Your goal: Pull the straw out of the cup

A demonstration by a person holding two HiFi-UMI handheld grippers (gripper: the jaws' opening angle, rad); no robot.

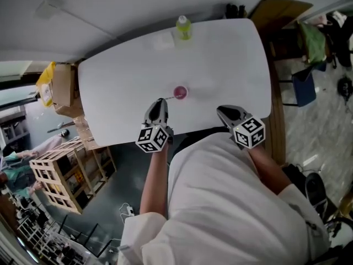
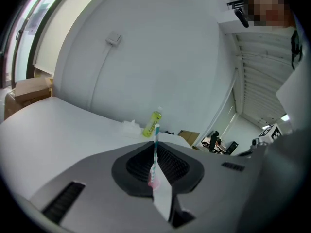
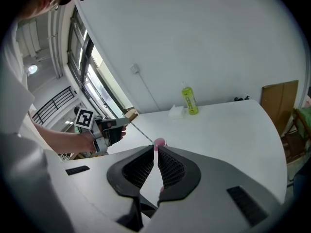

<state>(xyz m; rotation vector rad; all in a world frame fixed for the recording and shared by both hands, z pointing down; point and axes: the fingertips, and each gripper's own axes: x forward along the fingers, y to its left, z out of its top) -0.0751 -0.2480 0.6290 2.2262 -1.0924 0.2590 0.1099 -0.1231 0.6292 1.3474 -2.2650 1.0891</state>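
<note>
— Grey jaws closed on both sides?

— Both. The left gripper and right gripper each show only a thin slit between the jaws, with nothing clamped. They hover at the near edge of the white table.

— And the straw?

— It's in the pink cup, just ahead of the left gripper and a little to its right. The straw stands close to upright, its long axis vertical, in line with that slit. The right gripper is well apart, off to the cup's right.

— So the left goes?

— I'd judge so, since it's nearer. It must open, ease forward round the stem above the rim, then lift straight up. A green bottle stands far behind, out of the way.
</note>
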